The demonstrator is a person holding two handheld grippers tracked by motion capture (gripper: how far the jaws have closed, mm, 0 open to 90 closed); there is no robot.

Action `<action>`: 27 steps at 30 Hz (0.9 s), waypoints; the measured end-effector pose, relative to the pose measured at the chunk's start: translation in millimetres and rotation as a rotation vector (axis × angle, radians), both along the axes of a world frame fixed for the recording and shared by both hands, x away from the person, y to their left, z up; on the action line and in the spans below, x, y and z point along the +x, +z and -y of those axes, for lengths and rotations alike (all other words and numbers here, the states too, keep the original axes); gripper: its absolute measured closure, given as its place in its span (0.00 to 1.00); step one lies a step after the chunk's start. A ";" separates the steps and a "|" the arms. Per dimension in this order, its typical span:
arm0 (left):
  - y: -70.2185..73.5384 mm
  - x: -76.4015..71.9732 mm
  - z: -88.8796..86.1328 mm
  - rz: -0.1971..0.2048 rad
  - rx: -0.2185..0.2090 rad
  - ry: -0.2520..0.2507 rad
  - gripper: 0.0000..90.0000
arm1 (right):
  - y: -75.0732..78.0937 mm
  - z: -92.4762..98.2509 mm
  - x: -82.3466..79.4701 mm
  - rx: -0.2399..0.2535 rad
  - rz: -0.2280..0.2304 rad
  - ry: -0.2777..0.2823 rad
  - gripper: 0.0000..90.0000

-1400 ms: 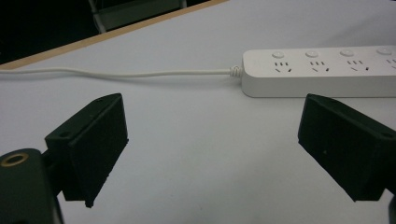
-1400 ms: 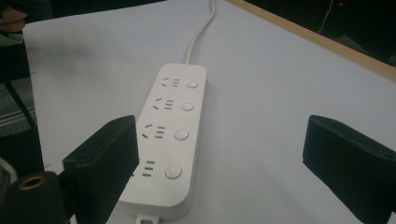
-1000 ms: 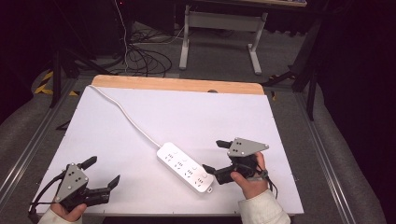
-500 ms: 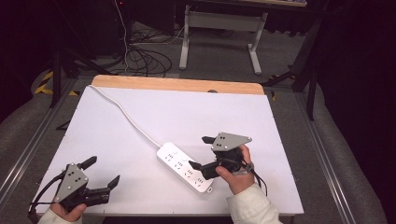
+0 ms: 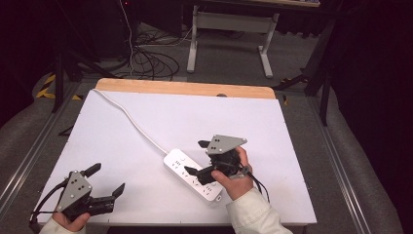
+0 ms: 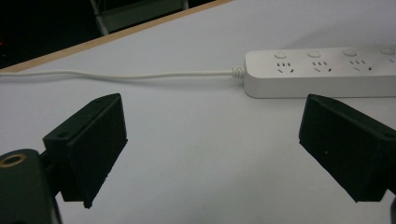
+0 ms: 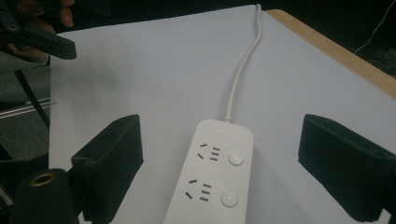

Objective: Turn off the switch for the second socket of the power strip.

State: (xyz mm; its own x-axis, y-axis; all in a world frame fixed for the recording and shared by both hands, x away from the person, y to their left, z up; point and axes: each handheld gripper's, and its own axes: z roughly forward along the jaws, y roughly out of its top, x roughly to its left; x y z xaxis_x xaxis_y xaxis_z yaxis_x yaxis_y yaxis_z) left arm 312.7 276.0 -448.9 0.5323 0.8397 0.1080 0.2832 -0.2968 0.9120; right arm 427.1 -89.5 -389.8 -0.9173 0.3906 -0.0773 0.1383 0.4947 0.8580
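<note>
Leftward goes the right gripper [image 5: 197, 158] since the earlier frames: it was off the strip's right end and now hangs over the near part of the white power strip [image 5: 192, 174], its jaws spread wide to either side of the strip's body. In the right gripper view the strip [image 7: 215, 177] runs up the middle between the two jaws, touching neither, with two socket sets and two round buttons in sight and its white cord [image 7: 243, 65] leading away ahead of the claw. The left gripper [image 5: 107, 180] has kept its place near the table's [image 5: 122, 146] front left corner, jaws wide apart and holding nothing. From its own view the strip [image 6: 322, 72] lies ahead and toward the right jaw, well apart, the cord [image 6: 116, 74] stretching across beyond both jaws.
</note>
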 end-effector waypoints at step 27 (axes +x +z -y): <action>0.1 0.1 -1.7 -0.002 -0.019 -0.003 0.10 | -2.0 -13.7 8.4 0.023 -0.015 -0.120 0.79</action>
